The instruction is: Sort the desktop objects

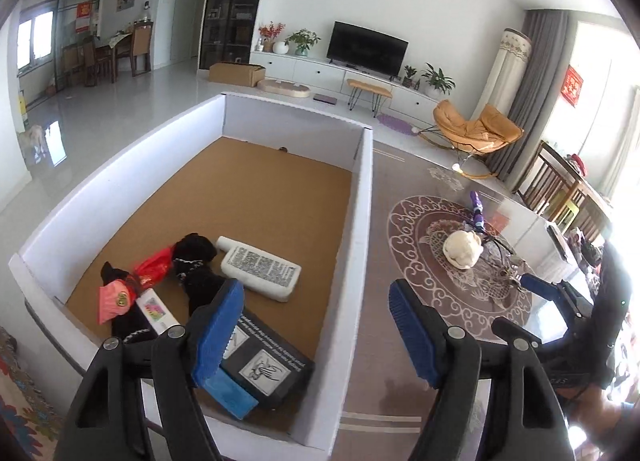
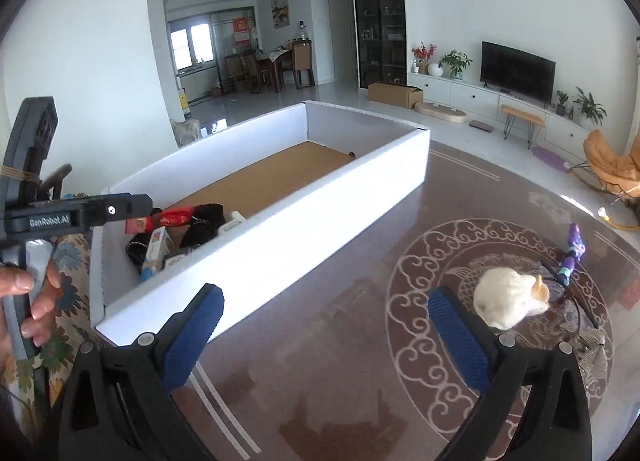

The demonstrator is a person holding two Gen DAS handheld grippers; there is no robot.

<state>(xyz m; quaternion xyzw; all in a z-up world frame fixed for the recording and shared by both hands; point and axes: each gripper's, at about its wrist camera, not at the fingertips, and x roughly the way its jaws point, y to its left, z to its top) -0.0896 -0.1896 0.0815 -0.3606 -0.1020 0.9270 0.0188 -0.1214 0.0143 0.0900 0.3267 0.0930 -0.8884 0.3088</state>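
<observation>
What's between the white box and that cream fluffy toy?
Only bare patterned tabletop separates the white box from the cream toy, seen in the right wrist view.

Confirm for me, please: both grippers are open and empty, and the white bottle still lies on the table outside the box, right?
Not quite. The white bottle already lies inside the box, as the left wrist view shows. The rest holds: the left gripper and right gripper are both open and empty.

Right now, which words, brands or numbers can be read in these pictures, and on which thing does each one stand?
"GenRobot.AI": white letters on the black left gripper.
White flat bottle: printed block, too small.
Black box: white text and pictograms, unreadable.
Red wall signs: blurred.
</observation>
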